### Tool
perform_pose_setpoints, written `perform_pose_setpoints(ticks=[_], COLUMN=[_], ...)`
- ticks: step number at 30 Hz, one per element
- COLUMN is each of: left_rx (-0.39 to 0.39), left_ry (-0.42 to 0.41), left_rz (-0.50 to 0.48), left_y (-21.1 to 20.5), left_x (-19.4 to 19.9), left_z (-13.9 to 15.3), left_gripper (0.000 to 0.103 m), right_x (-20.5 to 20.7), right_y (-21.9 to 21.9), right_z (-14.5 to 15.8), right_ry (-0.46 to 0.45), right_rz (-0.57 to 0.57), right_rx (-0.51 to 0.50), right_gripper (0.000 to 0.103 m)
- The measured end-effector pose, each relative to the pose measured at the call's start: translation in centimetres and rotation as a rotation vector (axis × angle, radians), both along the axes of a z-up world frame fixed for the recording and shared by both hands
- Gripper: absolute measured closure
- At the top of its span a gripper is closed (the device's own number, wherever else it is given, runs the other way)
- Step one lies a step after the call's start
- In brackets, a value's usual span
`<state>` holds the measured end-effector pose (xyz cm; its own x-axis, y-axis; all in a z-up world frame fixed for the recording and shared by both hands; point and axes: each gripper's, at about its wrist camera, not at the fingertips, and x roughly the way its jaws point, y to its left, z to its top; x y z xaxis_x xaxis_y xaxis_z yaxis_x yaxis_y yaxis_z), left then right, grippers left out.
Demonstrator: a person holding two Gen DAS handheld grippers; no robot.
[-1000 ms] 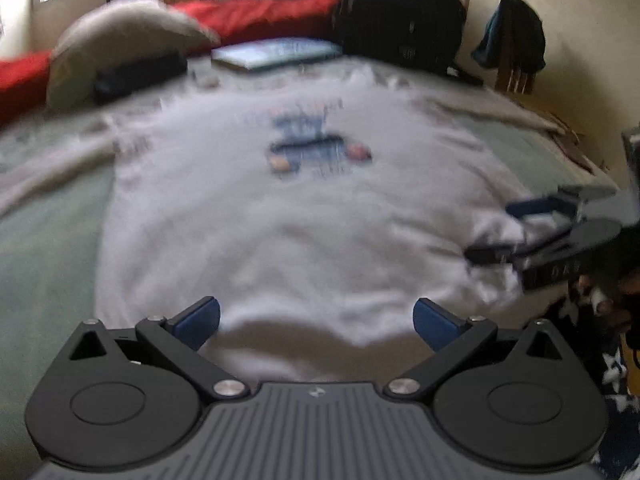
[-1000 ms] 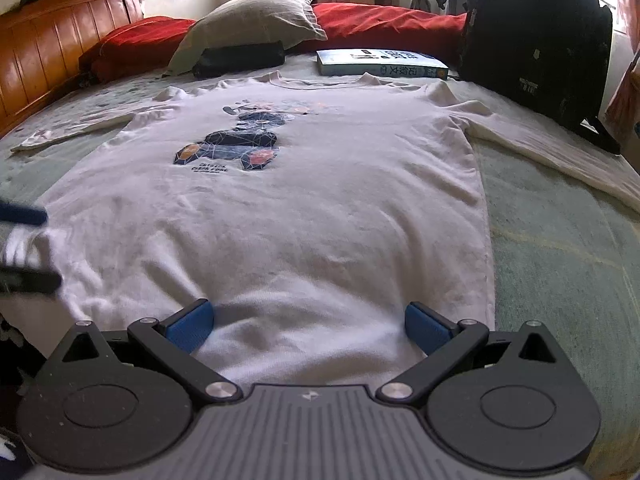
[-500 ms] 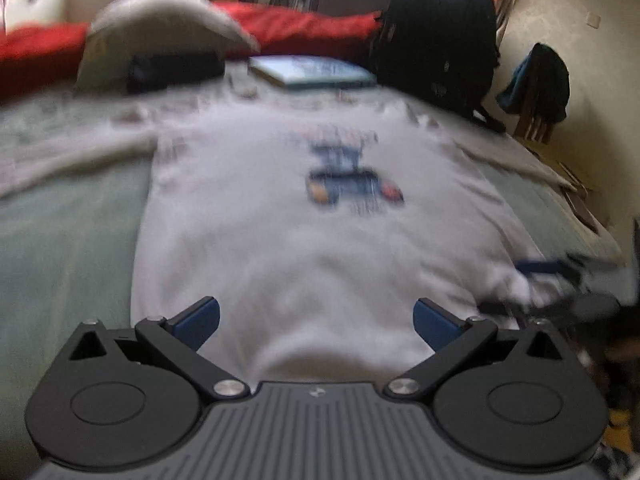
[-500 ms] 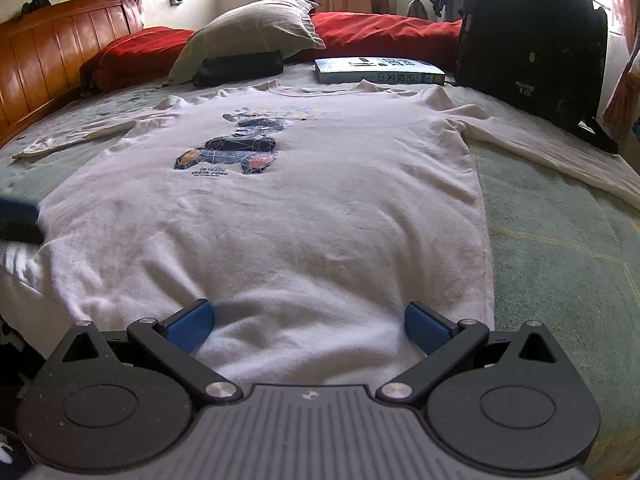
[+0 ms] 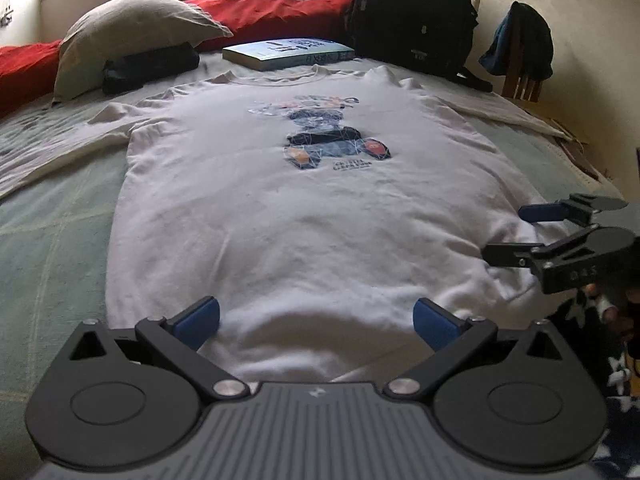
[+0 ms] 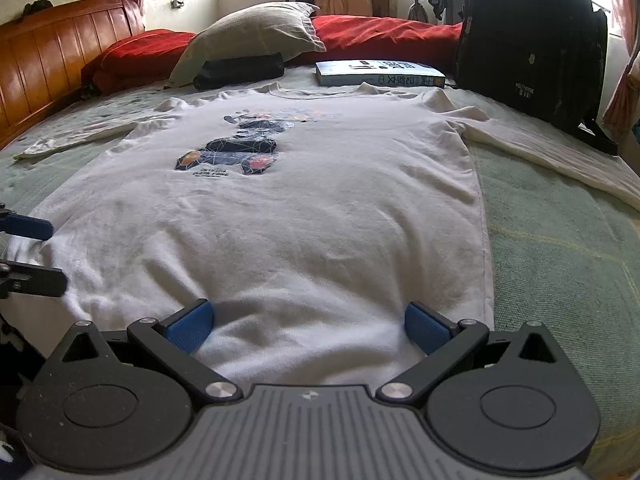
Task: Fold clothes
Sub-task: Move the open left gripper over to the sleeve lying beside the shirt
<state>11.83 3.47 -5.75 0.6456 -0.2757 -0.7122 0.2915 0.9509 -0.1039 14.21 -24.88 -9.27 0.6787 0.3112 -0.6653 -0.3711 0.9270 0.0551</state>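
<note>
A white long-sleeved shirt [image 5: 312, 208] with a dark printed figure lies flat, front up, on a green bedspread [image 5: 52, 240]; it also shows in the right wrist view [image 6: 304, 216]. Both sleeves are spread out to the sides. My left gripper [image 5: 316, 318] is open over the shirt's bottom hem, left of middle. My right gripper [image 6: 306, 322] is open over the hem further right, near the shirt's right side edge. Each gripper shows in the other's view, the right gripper [image 5: 508, 232] and the left gripper [image 6: 36, 252], both open and empty.
At the head of the bed lie a grey pillow [image 6: 256, 36], a black pouch [image 6: 240, 70], a book [image 6: 376, 72], a red blanket [image 6: 380, 38] and a black backpack [image 6: 528, 40]. A wooden headboard [image 6: 60, 52] is at the left. A chair with clothes [image 5: 520, 52] stands right.
The left gripper has swung left along the hem, so the shirt now sits more centred in its view. The right gripper has barely moved. Both stay open.
</note>
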Motion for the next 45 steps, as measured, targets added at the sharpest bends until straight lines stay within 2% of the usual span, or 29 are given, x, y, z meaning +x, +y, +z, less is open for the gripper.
perform_pose_setpoints(ticks=[4,7,12,16,19,21,27,30,33,38,42,45], left_rx=[-0.023,-0.023,0.016,0.049,0.06,0.098,0.237,0.263,0.242,0.114,0.009,-0.038], left_ry=[-0.03,-0.054,0.004,-0.009,-0.044,-0.079,-0.183,-0.219,-0.223,-0.139,-0.074,-0.07], left_rz=[0.049,0.048,0.035,-0.001,0.006,0.032,0.166,0.249,0.311,0.384,0.414,0.377], left_y=[0.7,0.8,0.2,0.8,2.9,4.8,12.7,17.7,22.1,27.7,29.3,30.0], left_x=[0.9,1.5,2.2,1.5,1.7,2.3,5.9,9.0,13.1,19.0,17.8,15.7], left_z=[1.1,1.2,-0.4,-0.1,1.5,2.6,4.1,4.1,3.2,-0.1,-2.5,-2.3], left_gripper=[0.001,0.001,0.001,0.001,0.001,0.001,0.001,0.001,0.001,0.001,0.001,0.001], right_x=[-0.1,-0.1,-0.1,-0.2,-0.3,-0.2,1.0,1.8,2.8,4.2,4.8,5.2], right_y=[0.1,0.2,0.2,-0.2,-0.5,-0.3,0.9,2.0,3.2,4.9,5.8,6.2], right_z=[-0.1,0.0,0.2,1.4,2.6,3.5,5.8,6.3,6.5,6.1,5.9,5.7], right_ry=[-0.008,-0.008,0.001,0.017,0.02,0.0,-0.049,-0.07,-0.071,-0.053,-0.053,-0.039], right_rz=[-0.002,-0.004,-0.008,-0.025,-0.037,-0.048,-0.048,-0.051,-0.059,-0.073,-0.058,-0.053], right_rx=[-0.004,-0.006,-0.008,0.053,0.114,0.133,0.19,0.186,0.167,0.136,0.136,0.136], right_gripper=[0.0,0.0,0.0,0.0,0.0,0.0,0.0,0.0,0.0,0.0,0.0,0.0])
